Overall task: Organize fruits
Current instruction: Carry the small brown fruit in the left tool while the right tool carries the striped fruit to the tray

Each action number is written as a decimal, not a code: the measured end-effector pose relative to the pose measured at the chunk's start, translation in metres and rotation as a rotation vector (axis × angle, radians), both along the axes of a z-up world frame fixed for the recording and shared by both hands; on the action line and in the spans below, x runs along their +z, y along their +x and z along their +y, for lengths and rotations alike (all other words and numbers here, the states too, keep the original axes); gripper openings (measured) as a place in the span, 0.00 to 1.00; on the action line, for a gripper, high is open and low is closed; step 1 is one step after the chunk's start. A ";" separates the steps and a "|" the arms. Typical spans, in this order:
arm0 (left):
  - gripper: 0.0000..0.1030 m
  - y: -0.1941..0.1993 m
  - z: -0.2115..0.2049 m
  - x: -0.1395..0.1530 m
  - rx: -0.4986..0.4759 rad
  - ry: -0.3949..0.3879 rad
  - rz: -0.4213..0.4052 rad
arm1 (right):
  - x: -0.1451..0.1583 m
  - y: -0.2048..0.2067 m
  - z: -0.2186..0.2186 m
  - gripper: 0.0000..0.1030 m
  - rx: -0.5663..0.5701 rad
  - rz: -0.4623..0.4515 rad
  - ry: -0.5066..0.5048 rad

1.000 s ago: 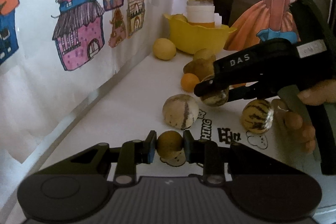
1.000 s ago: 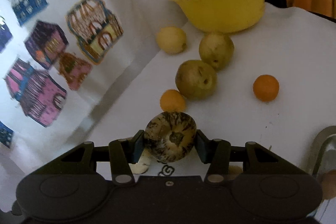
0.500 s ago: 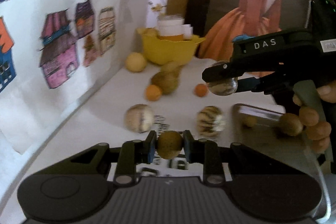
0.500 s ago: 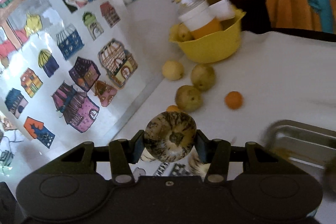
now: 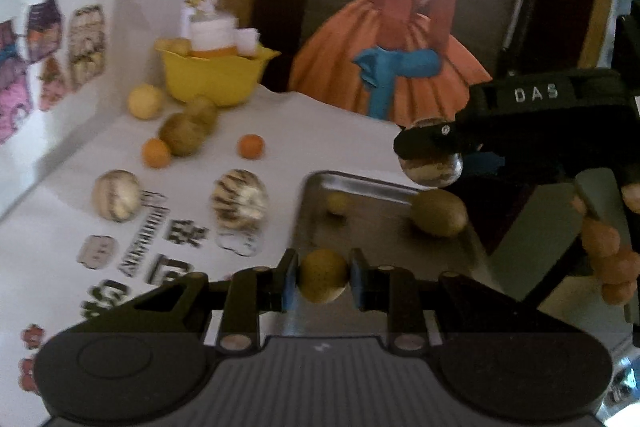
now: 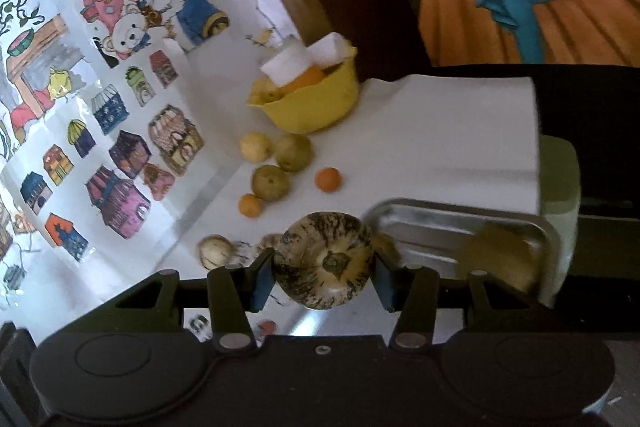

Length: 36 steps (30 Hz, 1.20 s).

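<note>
My left gripper [image 5: 323,282] is shut on a small brown kiwi [image 5: 323,279] and holds it above the near left corner of a metal tray [image 5: 360,183]. My right gripper [image 6: 324,277] is shut on a striped melon [image 6: 325,261], held in the air over the tray's [image 6: 448,211] far edge; it shows from the side in the left wrist view [image 5: 432,169]. A kiwi [image 5: 439,213] and a small yellow-green fruit [image 5: 339,203] lie in the tray. Two more striped melons [image 5: 239,201] [image 5: 116,195] lie on the white table.
Two oranges [image 5: 251,146] [image 5: 156,153], two brown pears [image 5: 182,134] and a yellow fruit [image 5: 145,101] lie further back. A yellow bowl [image 5: 216,79] holding a jar stands at the back by the sticker-covered wall [image 5: 60,39]. The table's right edge runs past the tray.
Both grippers have lifted and swung right with their fruits, from above the table to above the metal tray. Both stay shut.
</note>
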<state>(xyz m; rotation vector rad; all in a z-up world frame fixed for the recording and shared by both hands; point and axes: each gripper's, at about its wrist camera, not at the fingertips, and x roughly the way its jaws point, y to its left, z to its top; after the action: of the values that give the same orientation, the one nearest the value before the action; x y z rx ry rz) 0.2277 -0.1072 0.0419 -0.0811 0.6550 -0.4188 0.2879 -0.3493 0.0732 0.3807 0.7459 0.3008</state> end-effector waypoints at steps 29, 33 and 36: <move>0.29 0.054 -0.059 -0.040 -0.139 0.158 -0.051 | -0.084 -0.030 -0.037 0.51 0.041 -0.113 -0.256; 0.29 0.059 -0.063 -0.042 -0.140 0.167 -0.047 | -0.087 -0.029 -0.033 0.51 0.047 -0.144 -0.299; 0.29 0.062 -0.064 -0.044 -0.131 0.170 -0.031 | -0.091 -0.031 -0.031 0.51 0.049 -0.162 -0.316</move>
<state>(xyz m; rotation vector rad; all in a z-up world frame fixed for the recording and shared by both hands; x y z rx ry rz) 0.2899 -0.1714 -0.0021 0.1298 0.6654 -0.4882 0.2569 -0.3804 -0.0175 0.0381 0.6319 0.2513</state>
